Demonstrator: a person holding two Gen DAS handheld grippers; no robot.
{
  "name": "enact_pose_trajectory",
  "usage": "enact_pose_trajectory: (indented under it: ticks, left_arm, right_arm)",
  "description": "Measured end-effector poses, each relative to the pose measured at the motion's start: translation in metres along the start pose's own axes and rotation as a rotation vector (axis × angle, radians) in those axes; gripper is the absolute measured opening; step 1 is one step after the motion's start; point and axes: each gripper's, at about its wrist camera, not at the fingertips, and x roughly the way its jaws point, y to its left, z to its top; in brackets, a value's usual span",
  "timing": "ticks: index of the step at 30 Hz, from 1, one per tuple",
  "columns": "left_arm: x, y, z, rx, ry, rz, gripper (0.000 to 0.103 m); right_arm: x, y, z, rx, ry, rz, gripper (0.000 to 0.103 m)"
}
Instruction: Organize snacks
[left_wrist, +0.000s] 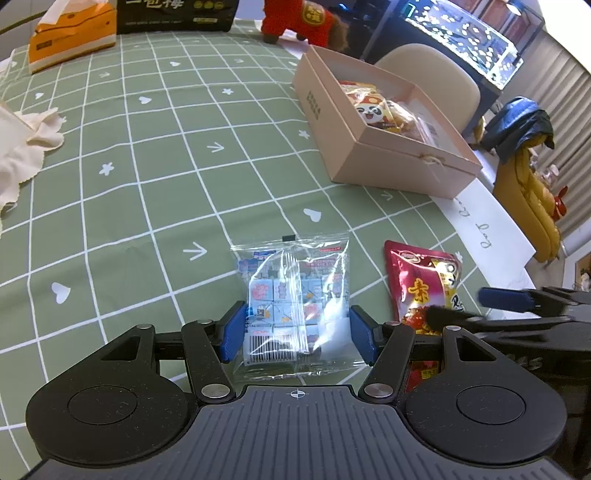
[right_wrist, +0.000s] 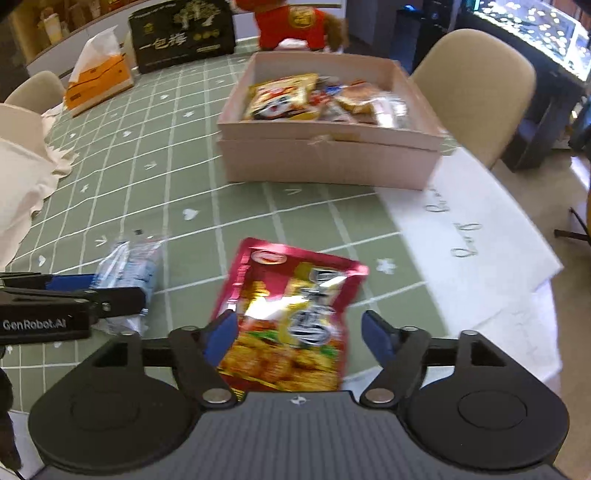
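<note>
A clear packet of small blue-and-white sweets lies flat on the green checked tablecloth. It sits between the fingers of my left gripper, whose jaws stand wide at the packet's side edges. A red foil snack packet lies between the jaws of my right gripper. The left pad is at the packet's edge and the right pad stands clear of it. The two grippers are side by side. A pink cardboard box farther back holds several snack packets.
At the table's far end stand an orange tissue box, a black gift box and a red plush toy. A cream cloth lies at the left. White paper lies near the right table edge, with a beige chair beyond it.
</note>
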Motion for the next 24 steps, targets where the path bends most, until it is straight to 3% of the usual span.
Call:
enact_pose_trajectory:
  ticks: [3, 7, 12, 15, 18, 21, 24]
  left_arm:
    - [0.0, 0.0, 0.0, 0.003, -0.001, -0.001, 0.065]
    - [0.0, 0.001, -0.001, 0.003, -0.002, -0.004, 0.065]
    - [0.0, 0.001, -0.001, 0.003, -0.003, -0.004, 0.065]
    - [-0.001, 0.001, -0.001, 0.001, -0.004, -0.007, 0.065]
    - [-0.001, 0.001, -0.001, 0.002, -0.004, -0.007, 0.065]
    - [-0.001, 0.0, -0.001, 0.009, -0.004, -0.003, 0.065]
    - [0.0, 0.0, 0.0, 0.014, -0.004, 0.0, 0.064]
  right_arm:
    - [0.017, 0.011, 0.003, -0.005, 0.052, -0.023, 0.086]
    - [0.027, 0.008, 0.004, 0.013, 0.041, -0.003, 0.102]
    - [0.03, 0.006, 0.005, -0.003, 0.025, -0.006, 0.102]
    - [0.019, 0.009, 0.005, -0.035, 0.015, 0.0, 0.086]
    - [0.001, 0.014, 0.002, -0.105, -0.04, -0.036, 0.053]
    - [-0.01, 0.007, 0.002, -0.095, -0.04, -0.015, 0.042]
    - [-0.018, -0.001, 0.003, -0.066, -0.046, 0.003, 0.038]
